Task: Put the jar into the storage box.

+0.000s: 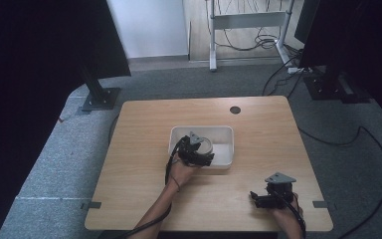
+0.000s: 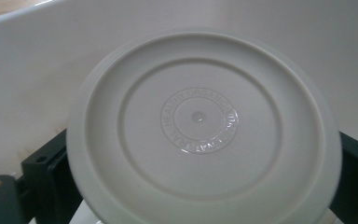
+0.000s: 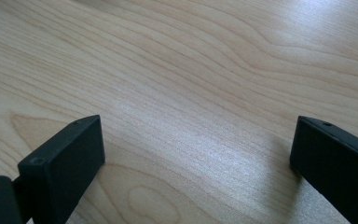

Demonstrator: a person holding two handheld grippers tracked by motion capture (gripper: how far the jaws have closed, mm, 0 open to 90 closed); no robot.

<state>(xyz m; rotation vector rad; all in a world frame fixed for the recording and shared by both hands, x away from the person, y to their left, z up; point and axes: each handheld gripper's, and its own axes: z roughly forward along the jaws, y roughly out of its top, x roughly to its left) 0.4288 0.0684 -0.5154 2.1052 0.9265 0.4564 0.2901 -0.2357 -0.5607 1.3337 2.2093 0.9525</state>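
A person's left gripper (image 1: pixel 199 152) reaches into a white tray (image 1: pixel 226 132) near the centre of the tabletop (image 1: pixel 144 149), its jaws closed on either side of a round lidded container (image 1: pixel 205 146); in the left gripper view the pale lid (image 2: pixel 200 126) faces the camera, squarely between the jaws, inside the tray's left end; the right gripper (image 1: pixel 262 199) rests near the tabletop's front right corner, jaws wide and empty, well apart from the tray.
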